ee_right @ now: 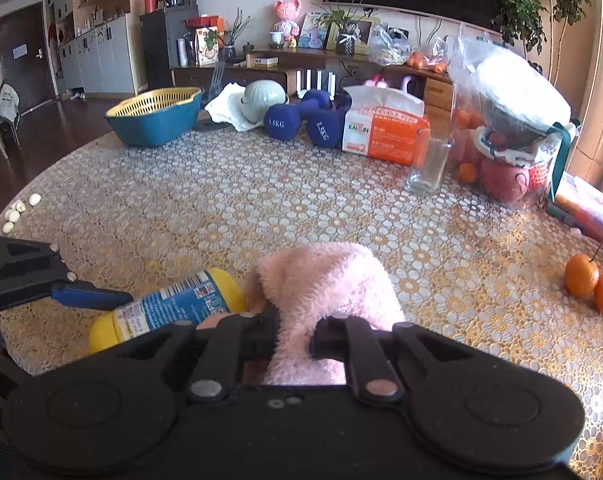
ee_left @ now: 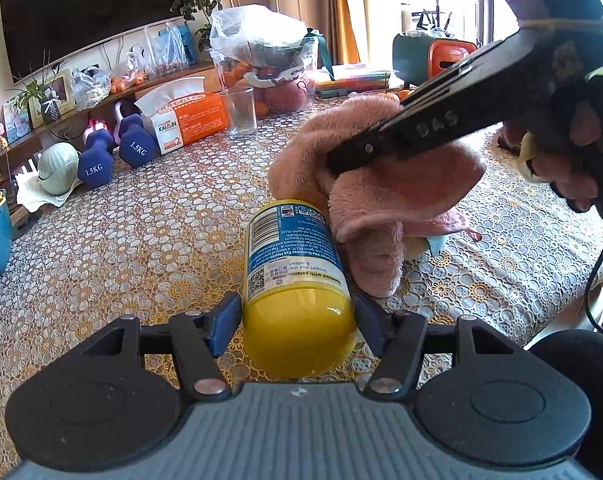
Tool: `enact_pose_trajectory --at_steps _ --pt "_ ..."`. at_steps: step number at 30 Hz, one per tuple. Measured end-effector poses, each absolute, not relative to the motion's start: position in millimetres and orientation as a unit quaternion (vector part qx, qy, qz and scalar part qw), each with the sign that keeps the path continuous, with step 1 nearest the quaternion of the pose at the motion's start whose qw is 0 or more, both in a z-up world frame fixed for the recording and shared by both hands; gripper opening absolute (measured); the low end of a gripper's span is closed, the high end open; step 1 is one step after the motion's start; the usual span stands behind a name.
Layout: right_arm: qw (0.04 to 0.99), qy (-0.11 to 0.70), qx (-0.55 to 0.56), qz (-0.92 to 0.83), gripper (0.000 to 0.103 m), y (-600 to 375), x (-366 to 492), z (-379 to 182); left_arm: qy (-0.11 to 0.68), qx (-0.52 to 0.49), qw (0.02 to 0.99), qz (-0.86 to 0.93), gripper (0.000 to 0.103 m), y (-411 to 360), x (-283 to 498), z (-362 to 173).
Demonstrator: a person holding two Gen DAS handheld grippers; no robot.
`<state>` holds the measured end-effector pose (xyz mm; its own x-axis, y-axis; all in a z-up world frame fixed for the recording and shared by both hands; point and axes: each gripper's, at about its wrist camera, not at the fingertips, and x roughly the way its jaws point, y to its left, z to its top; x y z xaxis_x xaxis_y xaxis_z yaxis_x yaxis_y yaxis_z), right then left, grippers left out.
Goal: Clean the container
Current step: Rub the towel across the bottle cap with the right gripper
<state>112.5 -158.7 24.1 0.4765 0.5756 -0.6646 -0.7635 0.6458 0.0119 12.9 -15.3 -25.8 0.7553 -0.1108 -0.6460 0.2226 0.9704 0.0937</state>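
A yellow bottle with a blue label (ee_left: 297, 280) lies lengthwise between the fingers of my left gripper (ee_left: 297, 316), which is shut on its yellow end. In the right wrist view the same bottle (ee_right: 169, 312) shows at lower left, with a blue fingertip (ee_right: 89, 296) of the left gripper against it. My right gripper (ee_right: 295, 340) is shut on a fluffy pink cloth (ee_right: 329, 280). In the left wrist view that cloth (ee_left: 381, 200) drapes against the far end of the bottle, under the right gripper's black arm (ee_left: 441, 124).
The table wears a lace-patterned cover (ee_right: 261, 200). At its far side stand a blue basket (ee_right: 153, 118), blue dumbbells (ee_right: 301, 120), an orange tissue box (ee_right: 385, 130), an empty glass (ee_right: 427, 164) and a bagged fruit basket (ee_right: 509, 128). Two tangerines (ee_right: 591, 282) lie at the right.
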Motion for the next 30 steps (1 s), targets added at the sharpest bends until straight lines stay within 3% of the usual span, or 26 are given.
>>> enact_pose_trajectory --at_steps 9,30 --pt "0.822 0.295 -0.132 0.469 0.013 -159 74 60 0.328 0.122 0.933 -0.085 0.062 -27 10 -28" --pt "0.766 0.35 -0.104 0.528 0.012 -131 67 22 0.321 0.142 0.932 -0.088 0.062 -30 10 -31"
